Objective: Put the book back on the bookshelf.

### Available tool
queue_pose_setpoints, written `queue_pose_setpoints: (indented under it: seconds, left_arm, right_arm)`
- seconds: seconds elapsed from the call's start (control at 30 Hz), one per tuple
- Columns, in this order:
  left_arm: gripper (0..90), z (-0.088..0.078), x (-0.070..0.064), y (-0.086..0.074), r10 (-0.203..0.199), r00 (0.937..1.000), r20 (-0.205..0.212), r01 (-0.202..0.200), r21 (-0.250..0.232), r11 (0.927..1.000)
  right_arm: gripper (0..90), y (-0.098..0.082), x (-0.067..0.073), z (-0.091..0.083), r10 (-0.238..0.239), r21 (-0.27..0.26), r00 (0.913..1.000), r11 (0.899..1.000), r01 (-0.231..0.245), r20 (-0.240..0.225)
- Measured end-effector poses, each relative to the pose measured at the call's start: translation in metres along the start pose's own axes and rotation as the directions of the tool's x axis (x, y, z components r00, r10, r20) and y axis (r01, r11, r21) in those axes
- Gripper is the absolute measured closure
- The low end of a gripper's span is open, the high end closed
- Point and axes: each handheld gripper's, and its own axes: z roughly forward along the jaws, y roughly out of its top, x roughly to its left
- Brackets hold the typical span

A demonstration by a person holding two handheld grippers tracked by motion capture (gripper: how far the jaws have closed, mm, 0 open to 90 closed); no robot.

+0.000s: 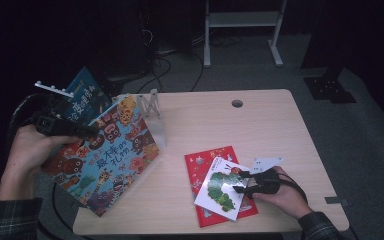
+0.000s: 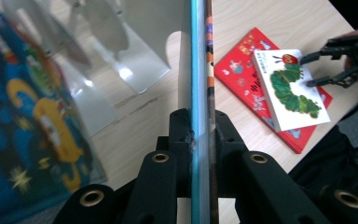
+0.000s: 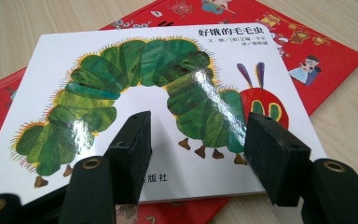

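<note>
Left claw (image 2: pixel 200 126) is clamped on the edge of a large colourful animal-cover picture book (image 1: pixel 107 155), holding it tilted off the pale wooden bench (image 1: pixel 260 125) beside a clear acrylic book stand (image 1: pixel 152 112); the left hand (image 1: pixel 27 147) wraps the handle at the bench's left edge. Right claw (image 3: pixel 196 154), jaws spread apart, hovers low over a white caterpillar-cover book (image 3: pixel 158 107) lying on a red picture book (image 1: pixel 200 167). The right hand (image 1: pixel 280 192) reaches in from the bench's near right.
</note>
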Motion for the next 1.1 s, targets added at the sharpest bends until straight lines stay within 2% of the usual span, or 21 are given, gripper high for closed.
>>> queue_pose_setpoints:
  seconds: [0.2,0.43,0.7,0.83,1.1]
  left_arm:
    - [80.6,-0.007,0.012,-0.008,-0.037,0.9985,-0.042,0.037,-0.001,0.9993]
    - [80.6,-0.011,0.023,-0.012,-0.079,0.9935,-0.081,0.079,-0.005,0.9969]
    - [80.6,-0.015,0.031,-0.014,-0.121,0.9836,-0.134,0.121,-0.006,0.9926]
    - [80.6,-0.015,0.033,-0.012,-0.128,0.9793,-0.157,0.130,0.002,0.9915]
    - [80.6,-0.015,0.037,-0.009,-0.157,0.9667,-0.202,0.157,-0.015,0.9875]
  right_arm:
    - [40.4,0.000,0.000,0.000,0.000,0.000,1.0000,1.000,0.000,0.001]
    - [40.4,0.000,0.000,0.000,0.000,0.000,1.0000,1.000,0.000,0.001]
    - [40.3,0.000,0.000,0.000,0.000,0.000,1.0000,1.000,0.000,0.001]
    - [40.3,0.000,0.000,0.000,-0.001,0.000,1.0000,1.000,0.001,0.002]
    - [40.4,0.000,-0.001,0.000,0.000,0.000,1.0000,1.000,0.000,0.001]
